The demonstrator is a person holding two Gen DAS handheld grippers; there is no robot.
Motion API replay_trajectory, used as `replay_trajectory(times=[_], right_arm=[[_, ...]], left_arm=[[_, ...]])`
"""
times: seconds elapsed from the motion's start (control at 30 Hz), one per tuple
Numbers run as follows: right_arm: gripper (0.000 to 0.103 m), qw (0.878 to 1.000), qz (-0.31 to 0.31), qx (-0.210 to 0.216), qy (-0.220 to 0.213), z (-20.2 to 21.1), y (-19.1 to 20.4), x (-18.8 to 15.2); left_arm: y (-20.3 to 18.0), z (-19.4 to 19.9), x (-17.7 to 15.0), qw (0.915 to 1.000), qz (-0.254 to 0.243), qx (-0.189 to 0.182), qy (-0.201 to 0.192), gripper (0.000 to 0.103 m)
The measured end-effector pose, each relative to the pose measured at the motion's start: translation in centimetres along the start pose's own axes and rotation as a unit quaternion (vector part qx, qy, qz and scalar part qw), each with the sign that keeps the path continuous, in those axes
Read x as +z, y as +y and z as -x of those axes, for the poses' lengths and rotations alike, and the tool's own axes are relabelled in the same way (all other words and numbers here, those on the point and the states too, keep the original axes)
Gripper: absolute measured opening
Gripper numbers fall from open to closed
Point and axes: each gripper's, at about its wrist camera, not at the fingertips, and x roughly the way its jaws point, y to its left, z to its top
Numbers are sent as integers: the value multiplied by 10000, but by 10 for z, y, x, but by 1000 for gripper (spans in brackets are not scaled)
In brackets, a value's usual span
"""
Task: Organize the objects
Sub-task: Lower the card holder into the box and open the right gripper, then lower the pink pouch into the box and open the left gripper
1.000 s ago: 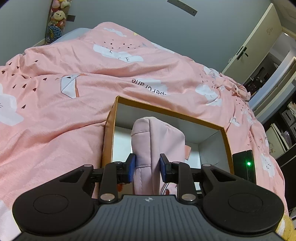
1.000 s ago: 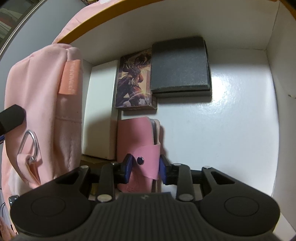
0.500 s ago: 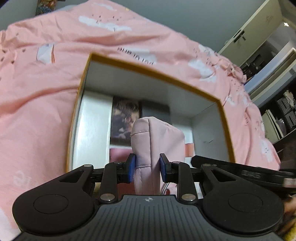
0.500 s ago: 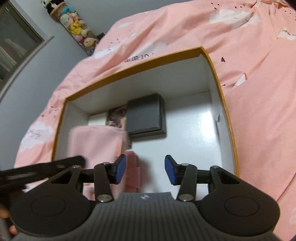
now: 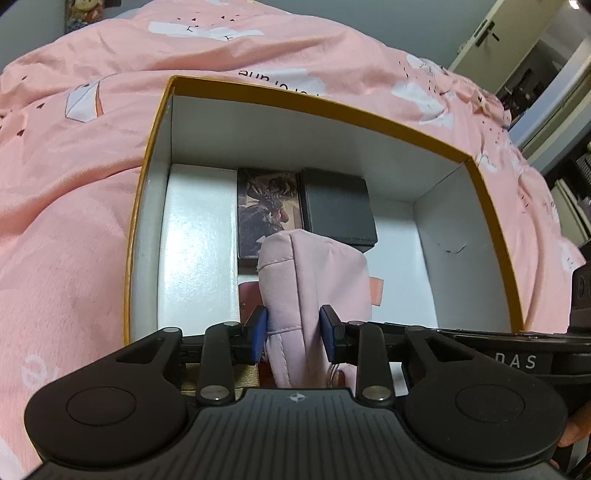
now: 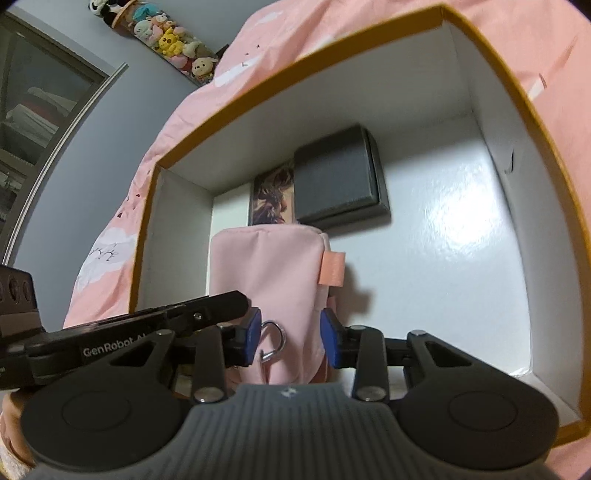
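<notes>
My left gripper (image 5: 294,333) is shut on a pale pink fabric pouch (image 5: 314,280) and holds it upright inside an orange-rimmed white box (image 5: 317,107). The pouch also shows in the right wrist view (image 6: 269,273), with a metal clip (image 6: 274,341) and an orange tab (image 6: 331,268). My right gripper (image 6: 290,341) is open, its blue pads on either side of the pouch's near end. On the box floor (image 6: 461,236) lie a white flat box (image 5: 199,240), a picture-printed card box (image 5: 267,210), a dark grey case (image 5: 338,206) and a pink wallet (image 5: 249,295), mostly hidden behind the pouch.
The box rests on a pink quilt with cloud prints (image 5: 74,184). The right half of the box floor (image 5: 402,280) is bare white. A row of plush toys (image 6: 166,33) hangs on the grey wall. A doorway (image 5: 532,66) and shelves are at far right.
My right gripper let go of the pink wallet in the box, pulled back and opened, then came in around the pouch. My left gripper carried the pouch down into the box.
</notes>
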Motion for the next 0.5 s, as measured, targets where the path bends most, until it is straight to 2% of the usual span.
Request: replay_trajectory(times=[0.13,0.23,0.33,0.43,0.5], right_arm=[[38,10000,-48,-44,55,-2,-3,-3],[37,9999,-66,-65,47,-3,-6,-4],[31,10000,-27,-43,43,-3,-5,-4],[28,9999,107,-29,46,-4,-1,-5],[27,9997,221,49,109,-6,4,-6]], left_arm=[[-6,1,-3,9997,-233,94,-6,45],[-9,10,-5,9993,-322,62,-166,52],[-9,15,-3,9989,-365,70,-278,50],[-9,12,0,9985,-441,203,-254,40],[-9,11,-1,9985,-441,212,-260,40]])
